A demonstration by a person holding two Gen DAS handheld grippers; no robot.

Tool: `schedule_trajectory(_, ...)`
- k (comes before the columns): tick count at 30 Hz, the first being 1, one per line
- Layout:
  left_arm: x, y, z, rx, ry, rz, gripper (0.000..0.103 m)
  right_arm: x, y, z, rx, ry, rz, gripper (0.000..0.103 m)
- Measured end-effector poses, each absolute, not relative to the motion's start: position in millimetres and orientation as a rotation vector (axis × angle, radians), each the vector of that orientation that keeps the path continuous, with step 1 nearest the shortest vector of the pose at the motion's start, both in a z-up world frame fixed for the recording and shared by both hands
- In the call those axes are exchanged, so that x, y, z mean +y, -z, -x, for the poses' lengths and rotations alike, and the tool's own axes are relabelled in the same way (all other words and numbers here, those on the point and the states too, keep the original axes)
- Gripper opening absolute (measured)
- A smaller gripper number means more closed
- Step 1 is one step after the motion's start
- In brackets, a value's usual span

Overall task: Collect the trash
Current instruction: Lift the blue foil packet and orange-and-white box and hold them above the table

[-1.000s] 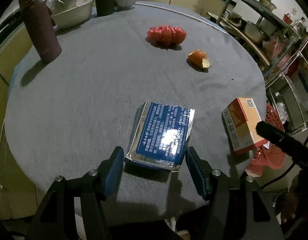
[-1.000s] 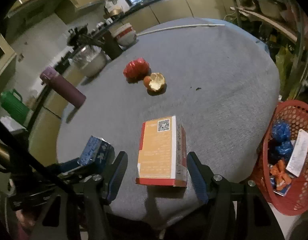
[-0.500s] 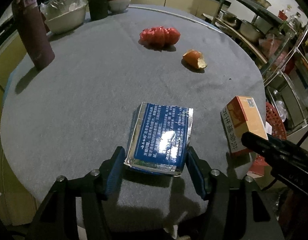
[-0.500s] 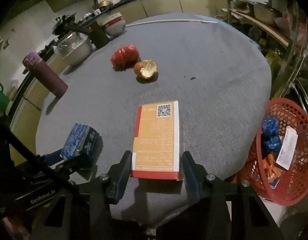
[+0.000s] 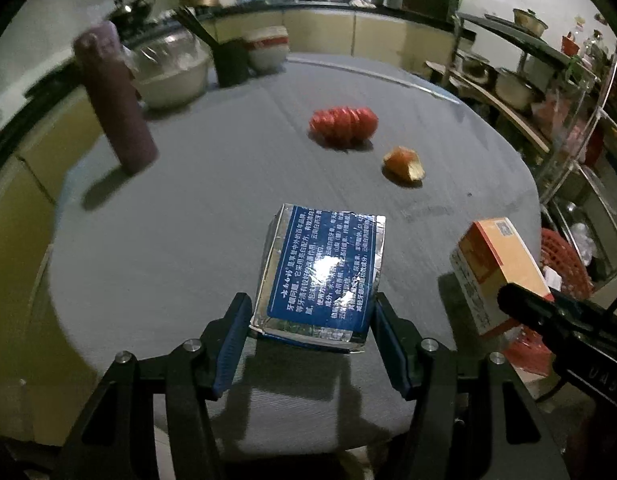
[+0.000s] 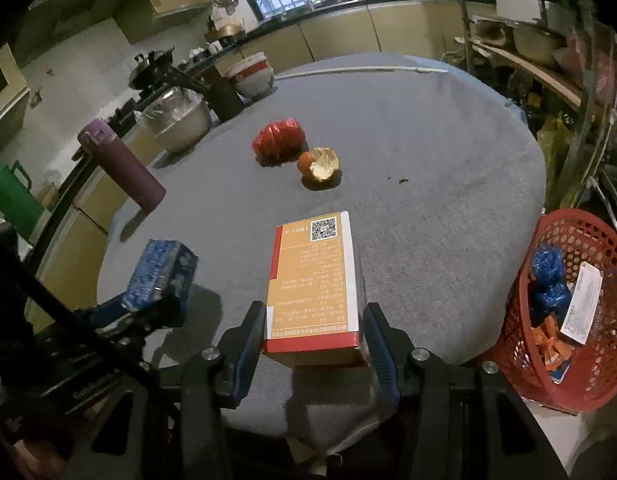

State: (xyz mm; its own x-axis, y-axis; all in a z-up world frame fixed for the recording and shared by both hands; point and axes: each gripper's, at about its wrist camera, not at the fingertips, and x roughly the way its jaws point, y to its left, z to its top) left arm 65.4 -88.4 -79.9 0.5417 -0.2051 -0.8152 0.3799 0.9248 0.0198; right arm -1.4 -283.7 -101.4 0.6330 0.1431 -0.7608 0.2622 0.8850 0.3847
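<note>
Grey cloth covers the round table (image 6: pixel 448 184) in a dim kitchen, with counters and a window behind. The left gripper (image 5: pixel 310 334) is clamped on the near end of a blue foil-edged box (image 5: pixel 324 272), which looks lifted off the cloth at its far end. The right gripper (image 6: pixel 314 342) grips the near end of an orange box (image 6: pixel 314 276); its jaws closed in over the last second and now press the sides.

Both boxes are held only by one end, so each could pivot or slip out on the way to the red basket (image 6: pixel 564 364), which stands off the table's right edge and already holds scraps. The blue box must cross the right gripper's path to get there, so the two tools may knock together. The glossy foil sides may slide against the pads.

Farther back lie a red crumpled wrapper (image 6: pixel 278 142) and an orange peel (image 6: pixel 320 164), just beside each other and not yet collected. A purple flask (image 5: pixel 116 100), a metal bowl (image 6: pixel 180 120), a dark cup (image 6: pixel 226 98) and stacked bowls (image 6: pixel 252 76) stand at the far-left rim, well clear of both boxes.
</note>
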Motion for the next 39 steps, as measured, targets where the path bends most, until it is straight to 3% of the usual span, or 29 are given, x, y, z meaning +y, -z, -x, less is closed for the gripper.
schedule_trajectory(39,-74.1,-21.5,40.0,0.569,0.186,-0.263,0.062,-262.7,36.9,79.6,0.592,-0.072,-0.525,0.053)
